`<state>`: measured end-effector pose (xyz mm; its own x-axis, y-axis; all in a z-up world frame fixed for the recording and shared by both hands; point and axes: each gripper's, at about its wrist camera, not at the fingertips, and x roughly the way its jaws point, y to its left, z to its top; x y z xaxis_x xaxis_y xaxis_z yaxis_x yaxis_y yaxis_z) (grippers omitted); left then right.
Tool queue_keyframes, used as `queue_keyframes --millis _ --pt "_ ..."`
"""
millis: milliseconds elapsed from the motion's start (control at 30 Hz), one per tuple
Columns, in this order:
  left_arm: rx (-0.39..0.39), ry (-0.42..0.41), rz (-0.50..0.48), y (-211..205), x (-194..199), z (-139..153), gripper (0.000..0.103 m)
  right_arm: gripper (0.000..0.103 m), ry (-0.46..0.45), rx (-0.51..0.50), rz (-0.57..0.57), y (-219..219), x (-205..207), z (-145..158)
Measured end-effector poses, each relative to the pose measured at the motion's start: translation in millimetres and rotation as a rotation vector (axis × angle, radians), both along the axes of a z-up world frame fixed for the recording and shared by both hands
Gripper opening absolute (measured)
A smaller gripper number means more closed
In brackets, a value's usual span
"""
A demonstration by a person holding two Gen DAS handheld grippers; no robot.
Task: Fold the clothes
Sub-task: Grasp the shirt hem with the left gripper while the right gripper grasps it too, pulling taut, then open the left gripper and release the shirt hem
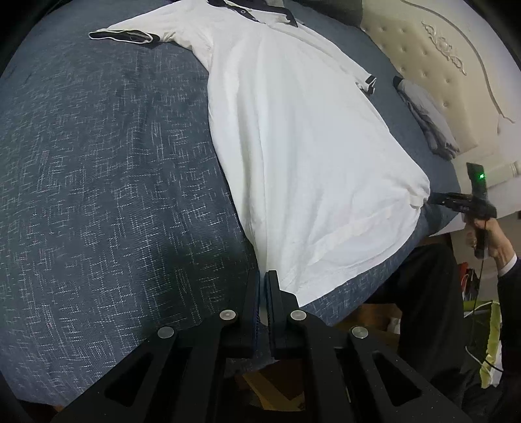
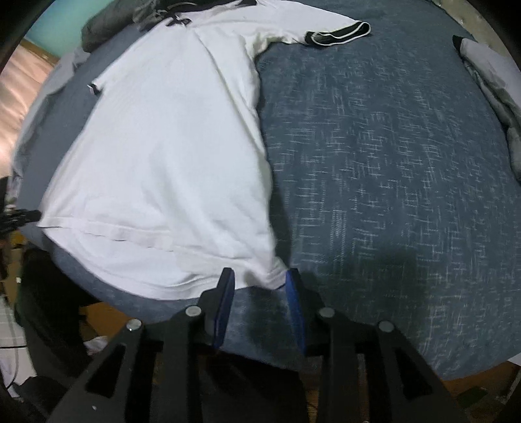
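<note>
A white polo shirt (image 1: 293, 146) with a dark collar and dark sleeve cuffs lies flat on the blue bedspread (image 1: 97, 162), hem towards me. My left gripper (image 1: 263, 279) is shut on the shirt's near-left hem corner, and white cloth shows between its pads. In the right wrist view the shirt (image 2: 169, 146) ends at its other hem corner. That corner lies between the fingers of my right gripper (image 2: 260, 276), which is open, its blue pads well apart. The right gripper (image 1: 438, 198) also shows at the bed's edge, and the left gripper (image 2: 31, 214) at the far left.
A folded grey garment (image 1: 426, 117) lies by the padded cream headboard (image 1: 439, 65). More grey clothes (image 2: 107, 29) are heaped beyond the collar. A hand (image 1: 488, 240) holds the right gripper's handle past the bed's edge. Open bedspread (image 2: 390, 162) stretches right of the shirt.
</note>
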<state>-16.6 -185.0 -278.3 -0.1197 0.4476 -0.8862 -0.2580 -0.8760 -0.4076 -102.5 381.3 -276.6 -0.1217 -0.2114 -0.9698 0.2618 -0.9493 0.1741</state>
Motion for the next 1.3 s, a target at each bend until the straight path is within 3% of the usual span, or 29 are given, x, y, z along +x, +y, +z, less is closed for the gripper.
queue_keyframes --millis 67,133,200,433,567,733,1000,1067,1133,1167,1300 --pt "0.004 0.004 0.002 -0.9 0.2 2.0 0.004 0.031 0.009 0.009 0.005 -0.3 0.2 -3.2" --pt "0.007 0.009 0.004 -1.8 0.3 4.0 0.004 0.013 0.022 0.012 0.008 0.2 1.1 -4.6" --pt "0.011 0.013 0.007 -2.7 0.5 6.0 0.004 0.004 0.036 -0.007 0.004 2.8 3.4 -1.6" --pt "0.027 0.026 0.017 -7.0 0.9 16.1 0.004 0.004 0.075 -0.116 -0.023 24.7 17.6 35.0" --pt "0.038 0.032 0.024 -10.0 1.1 23.9 0.004 0.004 0.069 -0.111 -0.03 33.3 27.5 54.9" --pt "0.027 0.02 0.009 -1.2 4.4 19.8 0.004 0.004 0.03 -0.062 -0.017 35.0 36.4 40.5" --pt "0.032 -0.051 0.006 18.6 1.0 -10.4 0.005 0.004 0.016 -0.043 -0.046 42.2 44.8 22.2" --pt "0.041 -0.056 0.008 22.0 0.2 -12.6 0.007 0.003 0.02 -0.037 -0.052 45.0 44.9 23.8" --pt "0.062 -0.053 0.026 19.7 -1.9 -10.9 0.029 0.003 0.024 -0.039 -0.052 46.2 45.8 25.7" --pt "0.074 -0.051 0.038 17.6 -3.2 -10.0 0.034 0.003 0.025 -0.039 -0.052 46.6 46.3 26.5" --pt "0.061 -0.047 0.07 9.1 -7.3 -10.7 0.038 0.003 0.028 -0.04 -0.057 45.4 46.6 27.3"
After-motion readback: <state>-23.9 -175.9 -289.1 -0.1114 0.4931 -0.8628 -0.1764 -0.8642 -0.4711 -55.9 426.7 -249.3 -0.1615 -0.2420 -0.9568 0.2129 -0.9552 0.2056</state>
